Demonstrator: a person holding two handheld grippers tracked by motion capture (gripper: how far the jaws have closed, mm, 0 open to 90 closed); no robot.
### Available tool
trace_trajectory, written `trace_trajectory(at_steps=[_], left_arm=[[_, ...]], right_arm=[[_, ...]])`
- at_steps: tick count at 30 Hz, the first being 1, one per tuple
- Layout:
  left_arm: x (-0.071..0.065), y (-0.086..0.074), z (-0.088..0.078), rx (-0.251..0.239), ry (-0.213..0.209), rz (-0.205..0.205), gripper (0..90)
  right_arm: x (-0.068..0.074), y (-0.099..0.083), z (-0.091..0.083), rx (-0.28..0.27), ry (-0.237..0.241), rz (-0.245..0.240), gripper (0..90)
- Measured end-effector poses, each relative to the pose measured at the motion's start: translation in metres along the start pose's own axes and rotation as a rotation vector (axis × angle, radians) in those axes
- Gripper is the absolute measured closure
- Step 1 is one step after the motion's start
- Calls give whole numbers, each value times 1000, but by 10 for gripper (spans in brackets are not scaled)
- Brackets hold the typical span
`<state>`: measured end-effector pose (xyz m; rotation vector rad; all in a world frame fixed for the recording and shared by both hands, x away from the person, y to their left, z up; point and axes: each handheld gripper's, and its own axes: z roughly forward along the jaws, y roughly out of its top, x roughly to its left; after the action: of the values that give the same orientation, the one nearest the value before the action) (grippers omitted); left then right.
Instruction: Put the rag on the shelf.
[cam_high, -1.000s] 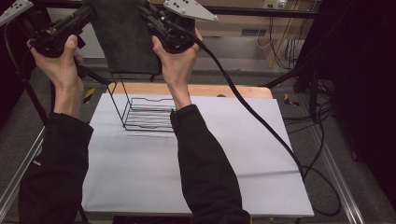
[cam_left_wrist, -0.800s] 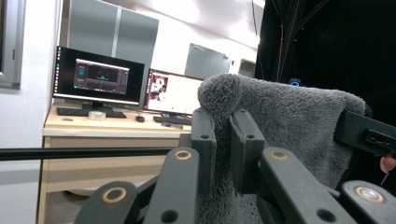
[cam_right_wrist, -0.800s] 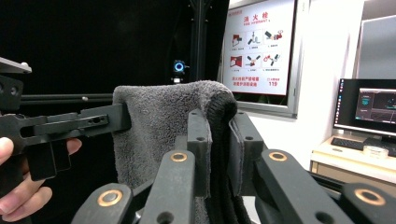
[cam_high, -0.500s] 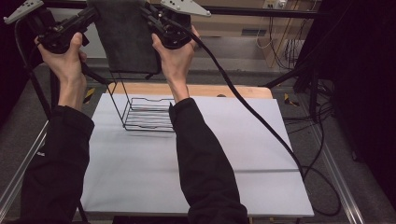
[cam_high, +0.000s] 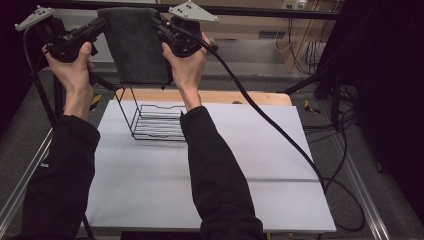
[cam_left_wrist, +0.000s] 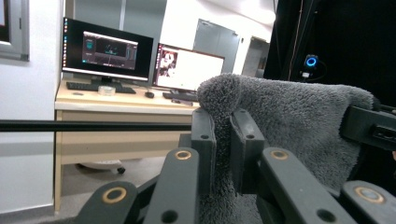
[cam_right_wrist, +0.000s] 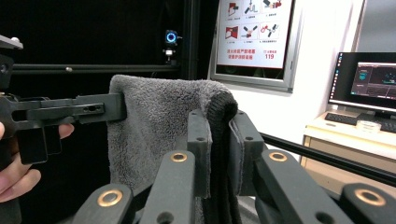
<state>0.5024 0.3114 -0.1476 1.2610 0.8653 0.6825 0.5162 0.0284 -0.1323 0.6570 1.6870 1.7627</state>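
Observation:
A dark grey towel (cam_high: 137, 47) hangs in the air, stretched between both grippers above the far left of the table. My left gripper (cam_high: 102, 24) is shut on its top left corner, and in the left gripper view the fleece (cam_left_wrist: 289, 121) is pinched between the two black jaws of that gripper (cam_left_wrist: 223, 140). My right gripper (cam_high: 156, 22) is shut on the top right corner; its jaws (cam_right_wrist: 219, 140) squeeze the folded edge of the towel (cam_right_wrist: 154, 126). Below the towel stands a black wire rack (cam_high: 155, 120) on the white table cover (cam_high: 250, 165).
A black cable (cam_high: 270, 120) trails from the right gripper across the table to the right. A wooden board edge (cam_high: 250, 96) lies behind the white cover. A black horizontal frame bar (cam_high: 280, 10) runs across the top. Desks with monitors (cam_left_wrist: 107, 51) stand beyond.
Both hands have come down and slightly nearer with the towel still stretched between them. The rack has not moved.

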Motion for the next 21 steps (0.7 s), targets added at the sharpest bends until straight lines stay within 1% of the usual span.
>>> trace_trajectory(at_steps=[3, 6, 9, 12, 15, 17, 19, 21], left_arm=[[1, -4, -1, 11, -7, -1, 811], [-1, -8, -3, 28, -6, 30, 811], [0, -13, -5, 41, -9, 34, 811], [1, -20, -7, 56, -14, 34, 811], [0, -26, -9, 72, -24, 39, 810], [-1, -30, -10, 79, -28, 41, 811], [0, -35, -11, 84, -37, 34, 811], [-1, -39, -12, 94, -42, 37, 811]], right_arm=[[-1, -5, 0, 4, 6, 6, 812], [-3, -11, -1, 15, 10, 26, 811], [-4, -18, -3, 20, 19, 33, 811], [-3, -24, -5, 37, 23, 33, 811], [-5, -31, -7, 52, 26, 54, 811], [-5, -35, -9, 60, 26, 47, 811], [-5, -39, -12, 63, 35, 54, 811], [-6, -42, -14, 73, 40, 57, 811]])
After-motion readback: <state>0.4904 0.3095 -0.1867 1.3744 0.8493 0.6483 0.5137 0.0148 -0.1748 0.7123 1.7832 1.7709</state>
